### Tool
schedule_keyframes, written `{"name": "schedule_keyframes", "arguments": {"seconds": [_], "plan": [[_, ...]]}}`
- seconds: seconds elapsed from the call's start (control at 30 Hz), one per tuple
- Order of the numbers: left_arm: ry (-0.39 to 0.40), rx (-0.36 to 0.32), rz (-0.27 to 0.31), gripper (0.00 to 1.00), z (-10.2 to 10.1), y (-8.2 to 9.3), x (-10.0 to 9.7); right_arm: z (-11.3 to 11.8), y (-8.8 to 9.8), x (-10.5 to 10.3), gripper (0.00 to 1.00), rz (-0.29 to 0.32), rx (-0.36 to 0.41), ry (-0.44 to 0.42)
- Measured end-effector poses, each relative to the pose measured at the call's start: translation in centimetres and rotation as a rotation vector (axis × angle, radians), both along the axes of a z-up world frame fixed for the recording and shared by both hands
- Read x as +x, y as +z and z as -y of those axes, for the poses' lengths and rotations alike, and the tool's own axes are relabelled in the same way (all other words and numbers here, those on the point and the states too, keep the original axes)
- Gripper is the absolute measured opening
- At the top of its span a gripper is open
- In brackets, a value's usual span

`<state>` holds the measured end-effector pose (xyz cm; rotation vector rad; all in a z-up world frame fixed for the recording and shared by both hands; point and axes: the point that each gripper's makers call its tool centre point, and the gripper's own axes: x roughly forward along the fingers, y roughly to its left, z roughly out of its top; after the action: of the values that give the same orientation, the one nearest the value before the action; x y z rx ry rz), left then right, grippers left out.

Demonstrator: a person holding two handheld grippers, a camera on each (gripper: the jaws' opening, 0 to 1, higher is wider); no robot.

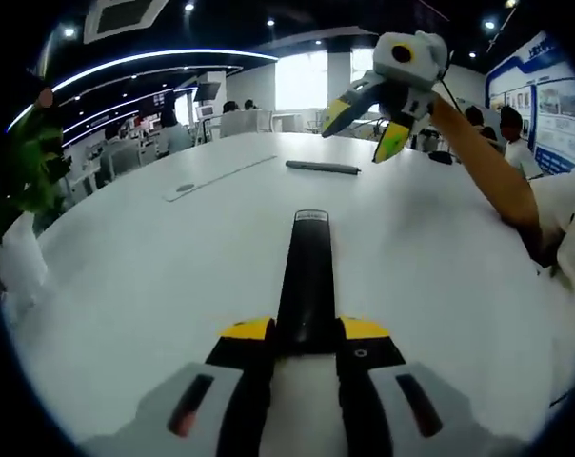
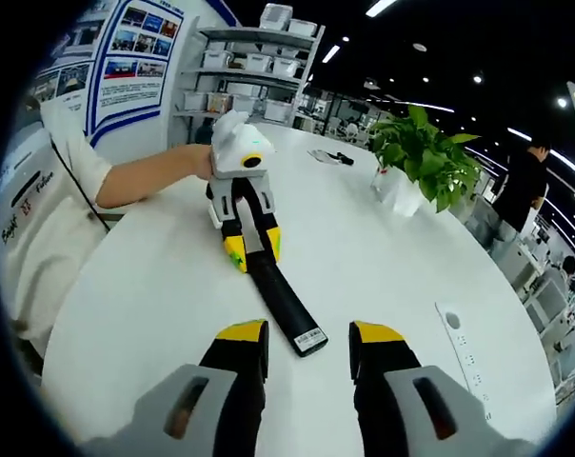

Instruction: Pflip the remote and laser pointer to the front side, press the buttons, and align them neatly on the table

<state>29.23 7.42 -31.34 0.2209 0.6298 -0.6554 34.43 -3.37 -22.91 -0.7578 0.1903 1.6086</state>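
1. Left gripper view: own left gripper low over the white table, jaws closed on the near end of the black remote. Remote lying flat, running straight away from the camera, a small white label at its far end. Beyond it, well apart, a thin dark laser pointer lying crosswise on the tabletop. Above that, the right gripper raised off the surface, yellow-tipped jaws spread apart and holding nothing, carried by a bare forearm. A flat grey panel set into the table at left; leafy plant at the far left edge.

2. Right gripper view: own right gripper with jaws wide open, nothing between them. Just ahead, the remote lying slantwise, labelled end nearest. Left gripper clamped on its far end, held by a hand. Potted plant on the table beyond; a white power strip lying flat at right.
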Motion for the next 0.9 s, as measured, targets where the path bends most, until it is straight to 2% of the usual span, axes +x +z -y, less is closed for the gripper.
{"name": "schedule_keyframes", "arguments": {"seconds": [0.13, 0.17, 0.27, 0.37, 0.5, 0.7, 0.77, 0.9], "plan": [[0.002, 0.033, -0.036, 0.28, 0.2, -0.1, 0.1, -0.2, -0.4, 0.0, 0.35, -0.002, -0.015, 0.012], [0.003, 0.034, -0.035, 0.28, 0.2, -0.1, 0.1, -0.1, -0.8, 0.0, 0.34, -0.007, -0.039, 0.007], [0.011, 0.015, -0.018, 0.28, 0.2, -0.2, 0.0, 0.2, -2.1, 0.4, 0.37, 0.020, -0.096, -0.001], [0.041, -0.005, 0.005, 0.28, 0.3, -0.2, -0.2, -0.1, -2.6, 1.1, 0.37, 0.040, -0.105, -0.026], [0.060, 0.000, 0.009, 0.28, 0.3, -0.1, -0.4, -0.7, -2.6, 0.8, 0.35, 0.022, -0.092, -0.015], [0.039, -0.040, 0.034, 0.28, -0.1, -0.2, -0.2, -1.3, -3.6, 1.1, 0.35, 0.028, -0.109, -0.019], [0.051, -0.077, 0.024, 0.27, -0.2, 0.0, -0.1, -1.4, -4.3, 1.5, 0.35, 0.044, -0.129, -0.025], [0.045, -0.060, 0.032, 0.27, 0.0, -0.1, -0.2, -1.4, -5.5, 1.6, 0.35, 0.060, -0.179, -0.028]]}}
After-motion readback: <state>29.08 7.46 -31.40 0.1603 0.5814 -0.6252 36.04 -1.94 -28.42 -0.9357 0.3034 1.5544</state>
